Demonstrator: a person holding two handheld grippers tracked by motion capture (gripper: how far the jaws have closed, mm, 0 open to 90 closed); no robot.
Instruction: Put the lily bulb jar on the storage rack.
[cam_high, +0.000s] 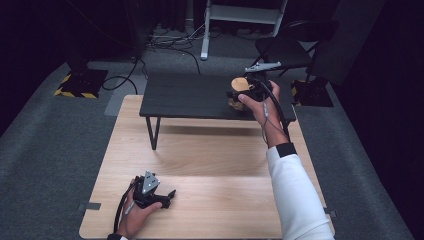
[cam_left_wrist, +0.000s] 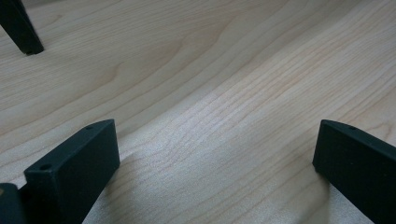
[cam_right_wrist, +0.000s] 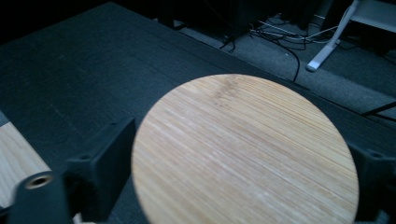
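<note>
A round bamboo lid sits on top of a tan object at the right end of the low black table; what that object is I cannot tell. My right gripper is shut on the lid, one black jaw at each side of its rim. My left gripper rests on the light wooden table near its front left. Its jaws stand wide open with only bare wood between them.
The black table stands on thin legs across the far part of the wooden table. Grey carpet surrounds both. Behind are a black chair, a white stand foot, floor cables and a yellow-black striped base.
</note>
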